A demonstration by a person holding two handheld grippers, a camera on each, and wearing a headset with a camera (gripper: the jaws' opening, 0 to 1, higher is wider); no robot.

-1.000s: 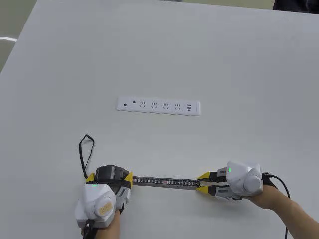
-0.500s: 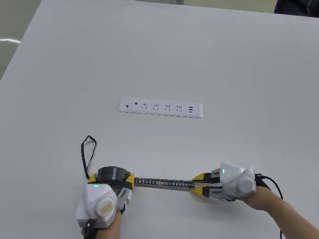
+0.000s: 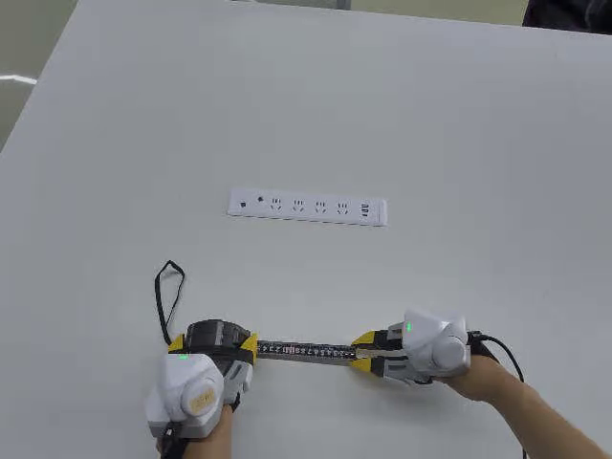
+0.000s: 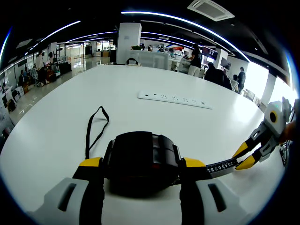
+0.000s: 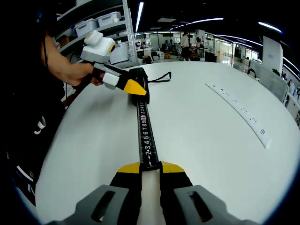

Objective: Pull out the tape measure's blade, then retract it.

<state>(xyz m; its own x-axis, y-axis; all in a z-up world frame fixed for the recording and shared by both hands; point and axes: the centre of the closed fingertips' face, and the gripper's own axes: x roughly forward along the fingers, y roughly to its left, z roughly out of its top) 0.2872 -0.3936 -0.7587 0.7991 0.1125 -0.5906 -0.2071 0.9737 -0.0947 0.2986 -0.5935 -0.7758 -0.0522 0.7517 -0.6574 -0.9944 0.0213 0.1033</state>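
A black tape measure case [image 3: 214, 337] [image 4: 140, 157] sits on the white table, with my left gripper [image 3: 212, 344] [image 4: 140, 163] shut on its sides. Its black wrist strap [image 3: 167, 292] [image 4: 95, 127] trails away from it over the table. The blade [image 3: 304, 351] [image 5: 145, 133] runs out to the right, printed numbers up. My right gripper [image 3: 360, 352] [image 5: 150, 166] is shut on the blade's end. In the right gripper view the left gripper [image 5: 137, 87] holds the case [image 5: 140, 75] at the blade's far end.
A white power strip [image 3: 307, 206] [image 4: 174, 99] [image 5: 241, 111] lies across the table beyond the tape. A black cable [image 3: 507, 359] trails from the right gripper. Beyond the table, people stand in the room in the left gripper view.
My right gripper has moved left toward the case, and the exposed blade has grown shorter. The left gripper and case have stayed in place.
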